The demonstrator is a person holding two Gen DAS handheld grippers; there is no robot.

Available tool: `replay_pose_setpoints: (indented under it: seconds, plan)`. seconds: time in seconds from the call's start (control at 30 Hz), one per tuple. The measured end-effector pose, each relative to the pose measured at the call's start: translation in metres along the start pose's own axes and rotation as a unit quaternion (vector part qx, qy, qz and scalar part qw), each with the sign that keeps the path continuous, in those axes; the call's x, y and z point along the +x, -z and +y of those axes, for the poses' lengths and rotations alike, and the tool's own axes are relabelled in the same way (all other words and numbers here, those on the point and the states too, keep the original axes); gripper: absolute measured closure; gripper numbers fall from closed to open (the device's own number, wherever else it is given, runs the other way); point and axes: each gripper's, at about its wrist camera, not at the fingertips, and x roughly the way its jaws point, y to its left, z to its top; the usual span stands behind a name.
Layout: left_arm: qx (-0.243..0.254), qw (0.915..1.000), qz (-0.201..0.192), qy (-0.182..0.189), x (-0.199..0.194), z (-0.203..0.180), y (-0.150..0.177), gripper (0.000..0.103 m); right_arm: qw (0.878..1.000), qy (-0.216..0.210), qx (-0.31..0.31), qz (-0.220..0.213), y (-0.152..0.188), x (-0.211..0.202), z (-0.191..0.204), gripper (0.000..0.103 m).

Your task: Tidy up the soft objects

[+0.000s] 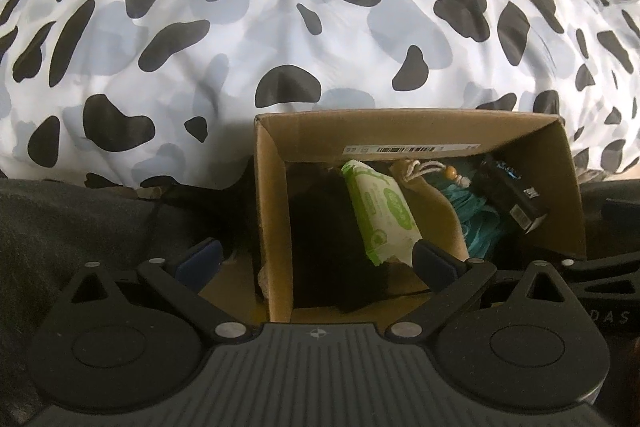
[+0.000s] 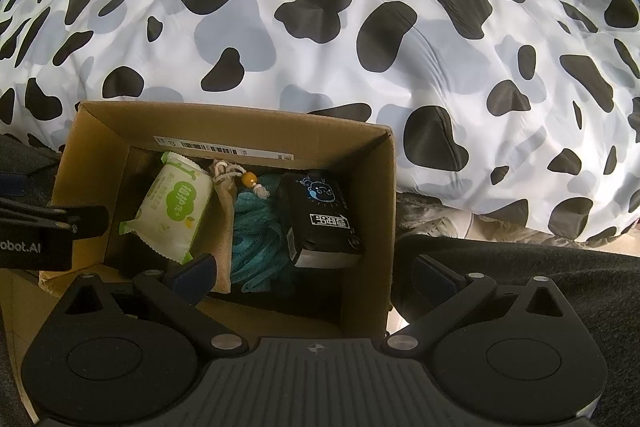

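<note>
An open cardboard box (image 2: 372, 195) (image 1: 272, 195) stands by a cow-print duvet. Inside lie a green-white wipes pack (image 2: 176, 207) (image 1: 380, 211), a beige drawstring pouch (image 2: 224, 211) (image 1: 436, 203), a teal mesh sponge (image 2: 256, 231) (image 1: 480, 223) and a black tissue pack (image 2: 320, 219) (image 1: 516, 199). My left gripper (image 1: 316, 259) is open, its jaws astride the box's left wall. My right gripper (image 2: 316, 273) is open, its jaws astride the box's right wall. Neither holds anything. The left gripper also shows in the right wrist view (image 2: 60, 223) at the box's left side.
The black-and-white cow-print duvet (image 2: 360, 27) (image 1: 240, 27) fills the space behind the box. Dark grey fabric (image 1: 80, 219) (image 2: 520, 267) lies on both sides of the box. A pale crumpled cloth (image 2: 436, 215) sits just right of the box.
</note>
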Motion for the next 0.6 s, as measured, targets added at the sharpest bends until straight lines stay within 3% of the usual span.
replay_pose_setpoints:
  seconds: [0.6]
  plan:
    - [0.006, 0.9999, -0.009, 0.001, -0.0036, -0.0002, -0.0005, 0.0, 1.0, -0.001, -0.002, -0.002, -0.0002, -0.0009, 0.0009, 0.0]
